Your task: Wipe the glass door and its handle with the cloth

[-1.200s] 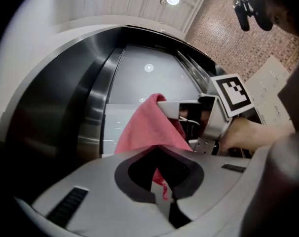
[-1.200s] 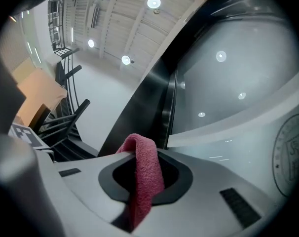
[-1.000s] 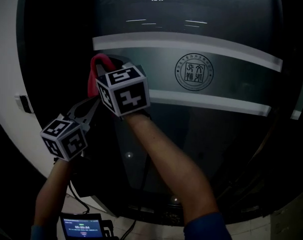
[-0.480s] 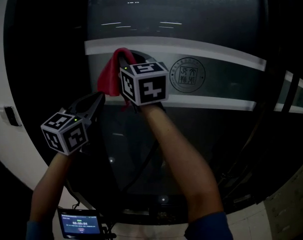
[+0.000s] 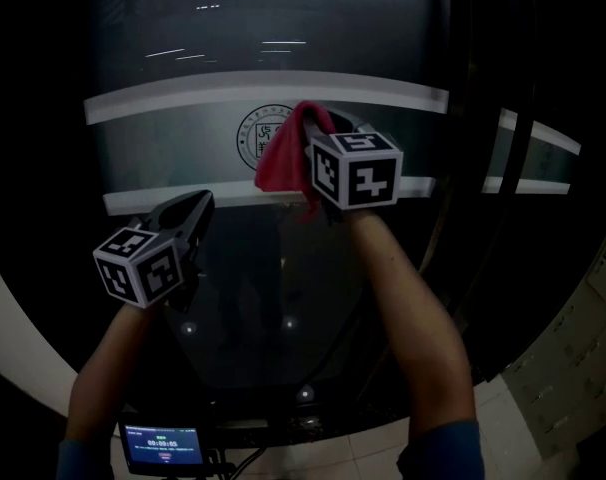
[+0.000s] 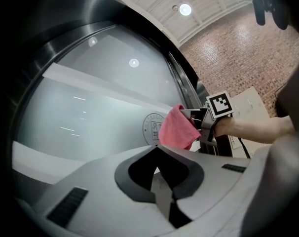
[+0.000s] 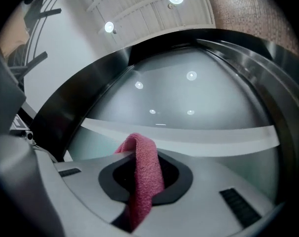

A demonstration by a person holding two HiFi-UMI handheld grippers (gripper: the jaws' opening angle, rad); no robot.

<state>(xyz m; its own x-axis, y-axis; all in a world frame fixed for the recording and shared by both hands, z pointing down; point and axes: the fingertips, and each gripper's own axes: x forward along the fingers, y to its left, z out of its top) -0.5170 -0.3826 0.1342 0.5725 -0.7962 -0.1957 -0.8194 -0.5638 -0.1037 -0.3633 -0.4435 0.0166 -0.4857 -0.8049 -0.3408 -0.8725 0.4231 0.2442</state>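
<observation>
The glass door [image 5: 233, 258] fills the head view, dark, with two frosted white bands and a round printed seal [image 5: 260, 137]. My right gripper [image 5: 318, 133] is shut on a red cloth [image 5: 286, 158] and holds it against the glass just right of the seal. The cloth [image 7: 142, 179] hangs out between the right jaws, and the cloth [image 6: 176, 129] also shows in the left gripper view. My left gripper [image 5: 198, 208] is lower left, shut and empty, its tips near the lower white band. No handle is visible.
A dark vertical door frame [image 5: 453, 168] runs right of the cloth. Tiled floor [image 5: 558, 368] shows at lower right. A small lit screen [image 5: 163, 446] sits at the bottom. A brick wall [image 6: 228, 38] and ceiling lights appear in the left gripper view.
My right gripper has carried the cloth rightward across the glass, from left of the seal to its right side. The left gripper has stayed low at the left.
</observation>
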